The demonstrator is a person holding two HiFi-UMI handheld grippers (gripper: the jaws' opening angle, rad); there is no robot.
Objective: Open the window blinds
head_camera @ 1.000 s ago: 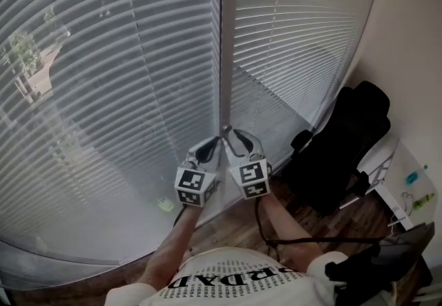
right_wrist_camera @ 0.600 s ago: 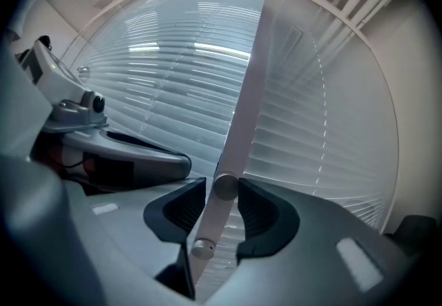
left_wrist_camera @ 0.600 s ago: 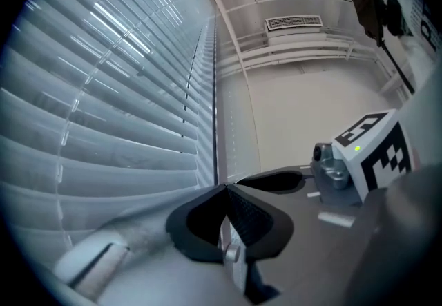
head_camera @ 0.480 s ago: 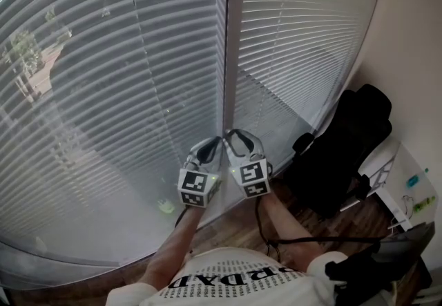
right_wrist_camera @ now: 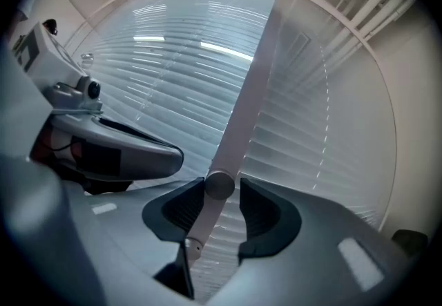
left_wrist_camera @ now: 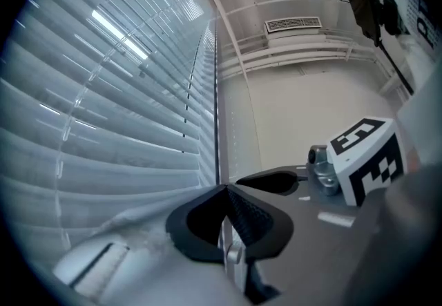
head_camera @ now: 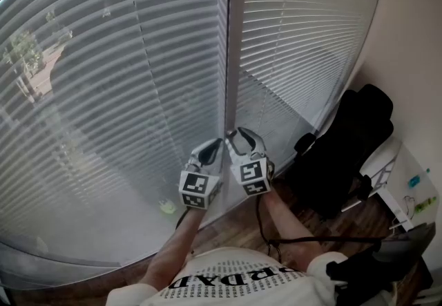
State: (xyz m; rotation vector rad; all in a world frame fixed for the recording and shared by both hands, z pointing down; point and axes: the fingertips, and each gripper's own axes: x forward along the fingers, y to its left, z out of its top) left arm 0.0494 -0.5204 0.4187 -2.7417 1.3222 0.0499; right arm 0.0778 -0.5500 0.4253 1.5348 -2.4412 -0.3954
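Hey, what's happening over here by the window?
A person stands at the lowered window blinds with a hand-held gripper in each hand. The right gripper has a pale rod, which runs up in front of the blinds, between its jaws; those jaws have just been opening and stand apart, not pressing on it. The left gripper sits close beside it with its jaws together.

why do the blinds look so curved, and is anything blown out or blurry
Head view: the wide lens bows the blinds into arcs. Left gripper view: dark round border, bright streaks on the slats, the left hand-held gripper soft up close. Right gripper view: same border and streaks.
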